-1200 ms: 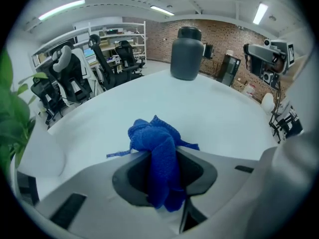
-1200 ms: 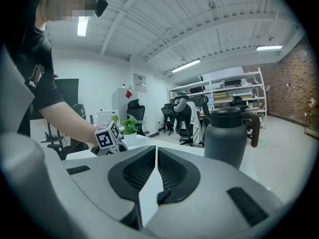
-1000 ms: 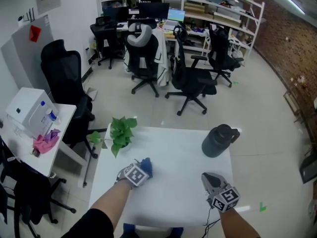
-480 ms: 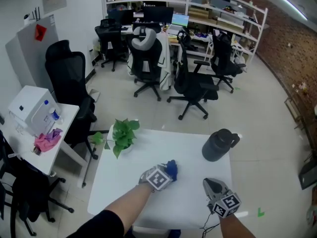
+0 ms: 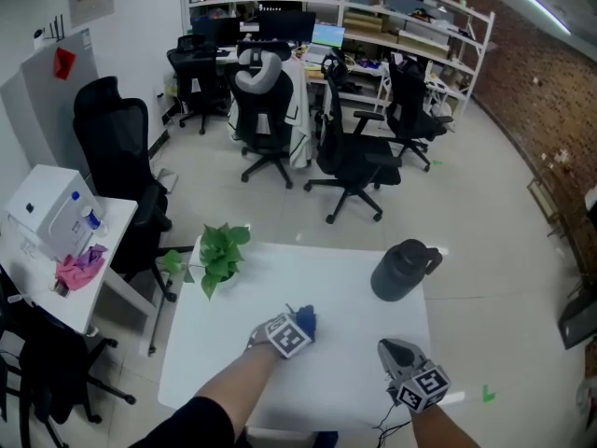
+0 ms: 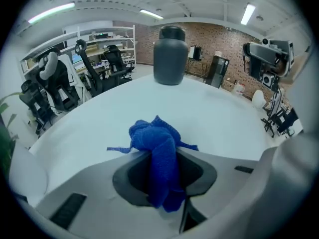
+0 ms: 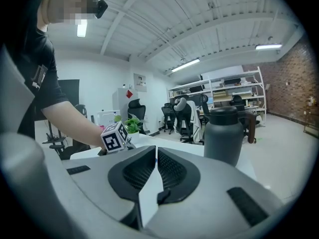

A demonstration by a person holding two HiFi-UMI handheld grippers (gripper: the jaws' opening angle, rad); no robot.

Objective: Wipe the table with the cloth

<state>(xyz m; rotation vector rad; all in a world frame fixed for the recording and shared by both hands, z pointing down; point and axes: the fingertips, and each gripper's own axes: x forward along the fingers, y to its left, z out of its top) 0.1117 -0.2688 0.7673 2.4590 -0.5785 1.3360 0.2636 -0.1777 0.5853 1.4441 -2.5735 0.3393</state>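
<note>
The blue cloth (image 6: 158, 146) is pinched in the left gripper (image 6: 160, 180), on the middle of the white table (image 5: 233, 343), with bare table all around. The right gripper (image 7: 155, 169), pressed together and empty, is near the front edge. A jug (image 5: 399, 271) stands by the far edge.

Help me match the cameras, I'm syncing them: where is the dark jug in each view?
Head view: jug at the table's far right corner.
Left gripper view: jug top centre, beyond the cloth.
Right gripper view: jug right of centre, behind the jaws.
Shared landmark: black office chairs.
</note>
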